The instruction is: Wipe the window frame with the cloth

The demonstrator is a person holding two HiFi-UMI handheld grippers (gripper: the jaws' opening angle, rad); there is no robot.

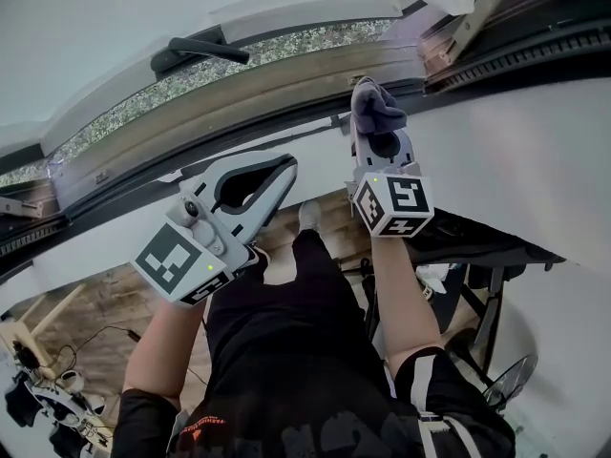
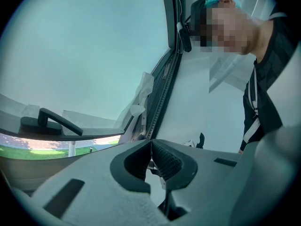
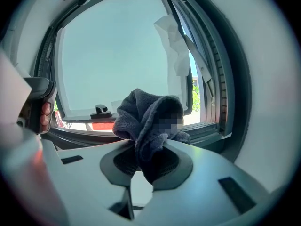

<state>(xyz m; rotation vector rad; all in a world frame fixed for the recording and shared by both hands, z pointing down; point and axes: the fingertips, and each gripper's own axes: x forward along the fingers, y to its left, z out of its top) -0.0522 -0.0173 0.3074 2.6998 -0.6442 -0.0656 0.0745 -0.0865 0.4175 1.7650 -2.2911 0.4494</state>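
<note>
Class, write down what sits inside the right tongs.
A dark grey cloth is pinched inside the right tongs, bunched above them. The cloth hides the spot where the pads meet.

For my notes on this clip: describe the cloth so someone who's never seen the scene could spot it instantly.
Find the window frame running across the top of the head view; just below it the right gripper points toward it. The cloth is the bunched wad pinched in its jaws: dark grey, fuzzy, the only soft thing there, whereas the left gripper is shut on nothing.
</note>
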